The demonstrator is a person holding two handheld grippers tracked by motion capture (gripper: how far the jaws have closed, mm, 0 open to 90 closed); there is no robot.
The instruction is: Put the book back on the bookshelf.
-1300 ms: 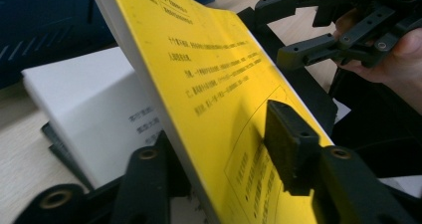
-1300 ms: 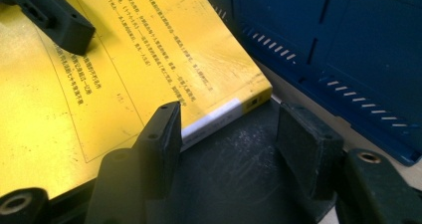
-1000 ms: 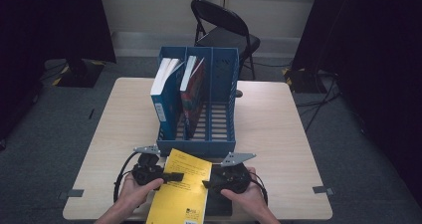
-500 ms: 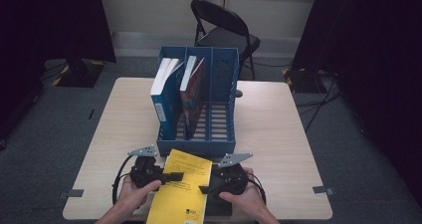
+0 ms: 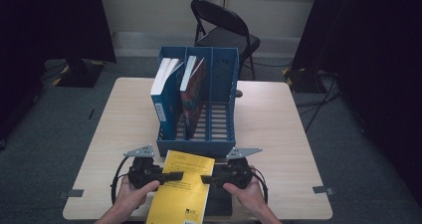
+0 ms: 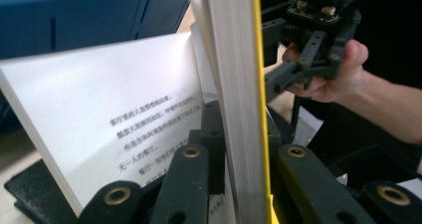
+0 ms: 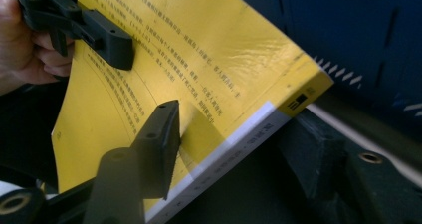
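Left gripper [image 5: 169, 176] is clamped on the yellow book's [image 5: 181, 194] left edge, just before the blue rack [image 5: 196, 147]. Right gripper [image 5: 206, 179] straddles the right edge, its jaws just closing, one above the cover; grip unclear.

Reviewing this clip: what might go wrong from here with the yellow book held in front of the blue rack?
1. The left tool clamps only part of the yellow book; in the left gripper view a white page splays loose and may crease or tear.
2. The right tool, whose jaws have just been closing, straddles the spine edge, and whether it grips is unclear; the book might sag or twist.
3. The blue rack stands close ahead, so lifting may catch its front wall.
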